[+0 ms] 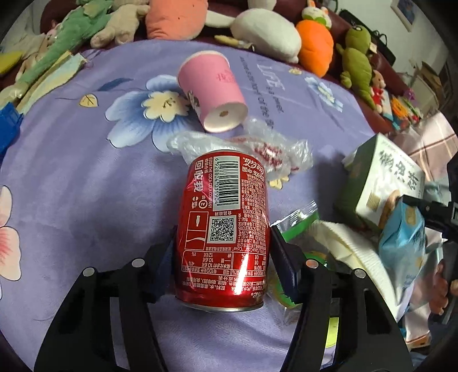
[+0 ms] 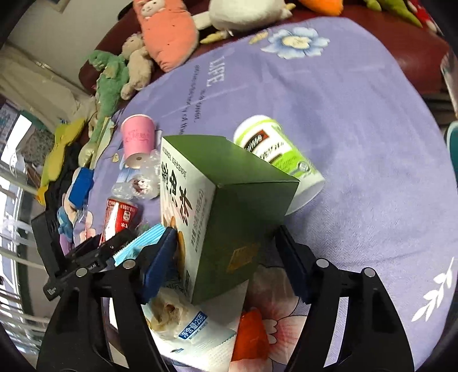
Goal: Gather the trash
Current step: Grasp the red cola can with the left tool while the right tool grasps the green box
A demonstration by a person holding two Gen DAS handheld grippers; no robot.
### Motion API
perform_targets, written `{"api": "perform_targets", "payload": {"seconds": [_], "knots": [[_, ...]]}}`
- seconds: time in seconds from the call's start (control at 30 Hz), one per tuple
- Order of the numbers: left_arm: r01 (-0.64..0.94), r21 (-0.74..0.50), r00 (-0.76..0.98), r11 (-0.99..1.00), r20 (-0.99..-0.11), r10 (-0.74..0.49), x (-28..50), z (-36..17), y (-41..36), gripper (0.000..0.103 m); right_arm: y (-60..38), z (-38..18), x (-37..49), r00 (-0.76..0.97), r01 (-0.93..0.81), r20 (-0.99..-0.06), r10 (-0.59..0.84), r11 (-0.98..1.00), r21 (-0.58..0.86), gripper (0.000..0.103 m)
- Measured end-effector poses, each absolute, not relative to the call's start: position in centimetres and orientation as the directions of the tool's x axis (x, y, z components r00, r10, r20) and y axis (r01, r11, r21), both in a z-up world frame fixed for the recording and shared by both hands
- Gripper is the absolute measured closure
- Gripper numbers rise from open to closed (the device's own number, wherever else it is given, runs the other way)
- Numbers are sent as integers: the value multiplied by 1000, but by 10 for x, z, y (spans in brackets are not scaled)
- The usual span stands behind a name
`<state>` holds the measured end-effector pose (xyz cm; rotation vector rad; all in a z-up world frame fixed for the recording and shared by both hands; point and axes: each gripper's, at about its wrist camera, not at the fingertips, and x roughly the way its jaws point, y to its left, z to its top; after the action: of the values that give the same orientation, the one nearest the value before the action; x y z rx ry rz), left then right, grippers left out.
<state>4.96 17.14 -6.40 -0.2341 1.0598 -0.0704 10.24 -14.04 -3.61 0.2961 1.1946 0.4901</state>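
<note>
Straddling a red Coca-Cola can (image 1: 224,229), the left hand-held gripper (image 1: 223,257) has both pads against its sides, so the can is clamped; it lies on its side near the middle of the purple floral bed cover (image 1: 71,186). The right hand-held gripper (image 2: 226,260) brackets a green and white snack box (image 2: 226,217) standing tilted on a heap of wrappers (image 2: 186,323). Its left pad touches the box; its right pad stands clear, so that grip is judged unfinished. A pink paper cup (image 1: 211,91) and clear plastic wrap (image 1: 272,148) lie just beyond the can. A white and green bottle (image 2: 280,154) lies behind the box. Plush toys (image 1: 171,20) line the far edge of the bed. Open cover to the can's left offers the clearest room for lifting away.
</note>
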Motion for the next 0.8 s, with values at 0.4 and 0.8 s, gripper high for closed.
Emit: {"api": "perform_targets", "payload": {"seconds": [0.4,0.8], "knots": [[-27,-270,568,963,-797,-207,49,-17,157,41,-145,11,108,378,-266,-794,475,878,399,38],[48,-280,580,959,-774,-255,56,1,123,41,-181,22,98,452,-249,-808,379,923,294,37]]}}
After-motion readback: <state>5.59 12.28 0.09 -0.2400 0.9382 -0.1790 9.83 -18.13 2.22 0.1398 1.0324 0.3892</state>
